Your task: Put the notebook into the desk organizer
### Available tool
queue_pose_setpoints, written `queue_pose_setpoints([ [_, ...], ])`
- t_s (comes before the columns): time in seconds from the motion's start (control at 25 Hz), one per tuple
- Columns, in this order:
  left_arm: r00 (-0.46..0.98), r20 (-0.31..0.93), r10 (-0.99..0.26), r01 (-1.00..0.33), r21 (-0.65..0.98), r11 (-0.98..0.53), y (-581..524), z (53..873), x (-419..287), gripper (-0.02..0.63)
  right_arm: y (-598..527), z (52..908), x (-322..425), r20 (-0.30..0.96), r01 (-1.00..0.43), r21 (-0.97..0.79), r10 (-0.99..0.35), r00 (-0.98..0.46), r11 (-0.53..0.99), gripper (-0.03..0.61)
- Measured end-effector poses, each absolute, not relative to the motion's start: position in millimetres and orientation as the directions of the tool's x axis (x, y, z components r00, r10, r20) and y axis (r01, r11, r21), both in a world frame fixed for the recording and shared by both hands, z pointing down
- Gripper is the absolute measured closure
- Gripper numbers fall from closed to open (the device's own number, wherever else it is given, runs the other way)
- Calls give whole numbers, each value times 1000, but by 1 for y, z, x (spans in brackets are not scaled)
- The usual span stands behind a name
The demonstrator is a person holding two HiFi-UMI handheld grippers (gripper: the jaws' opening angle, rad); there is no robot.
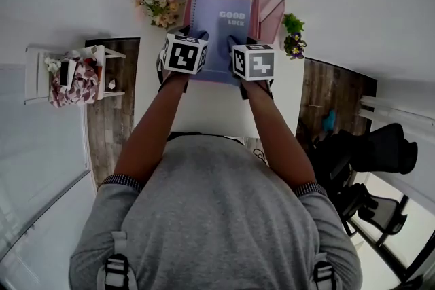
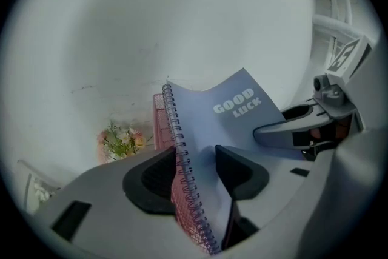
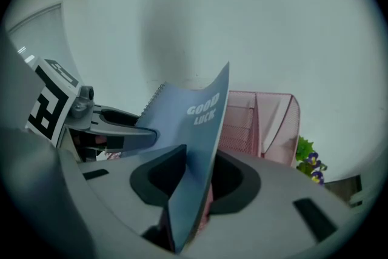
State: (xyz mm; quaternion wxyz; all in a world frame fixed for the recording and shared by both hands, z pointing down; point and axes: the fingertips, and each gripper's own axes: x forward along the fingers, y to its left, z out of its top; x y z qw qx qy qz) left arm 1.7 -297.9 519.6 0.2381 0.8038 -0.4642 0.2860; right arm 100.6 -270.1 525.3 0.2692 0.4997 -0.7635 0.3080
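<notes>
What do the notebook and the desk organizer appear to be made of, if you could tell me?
The notebook has a matte blue-grey cover, probably card or thin plastic: it looks thin, smooth and free of glare. Its spiral binding looks like thin coated wire. The desk organizer looks like pink-painted metal mesh, since a fine grid of holes shows across its walls.
</notes>
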Motion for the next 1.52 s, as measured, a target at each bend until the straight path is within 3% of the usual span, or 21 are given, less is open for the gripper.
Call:
queue_pose_setpoints([
  [0.44,352,700,-622,-876,13,-481,-308,530,5,366,-280,537,102,749,-917,-17,-602,-276,399,432],
  [0.64,348,697,-626,-856,-36,-516,-307,531,9,318,-279,540,112,785,-888,75,-576,-228,454,289],
  [0.84,348,684,-641,-858,-43,-512,-308,530,8,314,-286,530,122,757,-884,148,-626,-187,443,268],
  [1.04,388,612,-689,-859,-29,-511,-307,496,7,314,-287,509,118,707,-881,126,-664,-243,457,268],
  [1.12,424,563,-709,-855,-8,-518,-304,475,7,314,-285,493,114,669,-875,116,-688,-281,470,317],
  [1.2,473,480,-739,-842,0,-539,-298,447,7,318,-284,474,112,616,-866,119,-721,-319,485,352],
  [1.4,582,207,-786,-810,66,-582,-276,386,-6,397,-270,421,94,442,-817,87,-758,-480,569,453],
  [1.52,621,105,-777,-784,79,-616,-261,362,-13,424,-256,388,86,334,-795,98,-772,-540,598,458],
])
